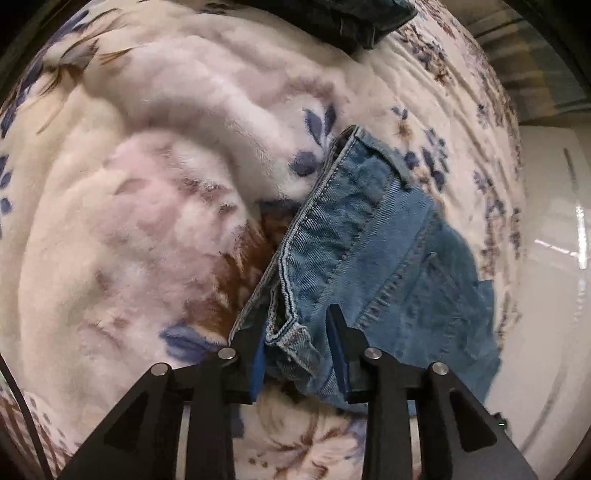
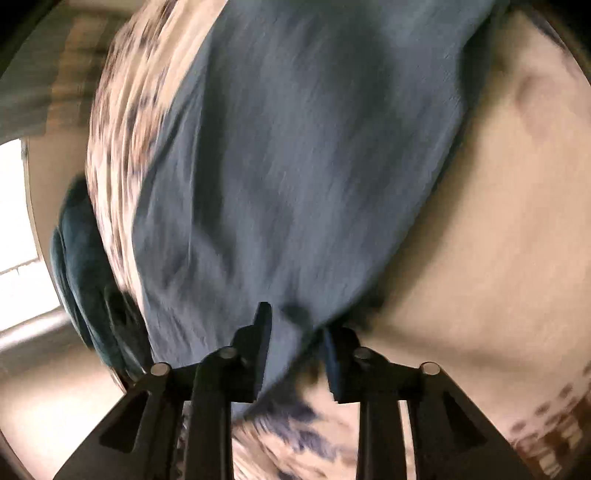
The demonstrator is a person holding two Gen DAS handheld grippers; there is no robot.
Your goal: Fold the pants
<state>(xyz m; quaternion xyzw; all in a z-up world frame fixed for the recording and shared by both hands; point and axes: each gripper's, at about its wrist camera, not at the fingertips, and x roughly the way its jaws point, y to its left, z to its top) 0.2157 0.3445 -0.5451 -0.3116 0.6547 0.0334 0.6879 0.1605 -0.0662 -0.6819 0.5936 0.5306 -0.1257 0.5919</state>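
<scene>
Blue denim pants (image 1: 373, 243) lie on a floral fleece blanket (image 1: 140, 206). In the left wrist view the waistband corner sits between the jaws of my left gripper (image 1: 297, 332), which stand apart with a gap on each side of the denim. In the right wrist view, which is blurred by motion, the pants (image 2: 295, 155) stretch away from my right gripper (image 2: 295, 332). Its jaws stand apart with a bunched fold of the fabric between them; whether they grip it is unclear.
A dark teal cushion (image 1: 343, 18) lies at the blanket's far edge and also shows at the left in the right wrist view (image 2: 85, 280). A pale floor (image 1: 554, 258) lies beyond the bed's right edge.
</scene>
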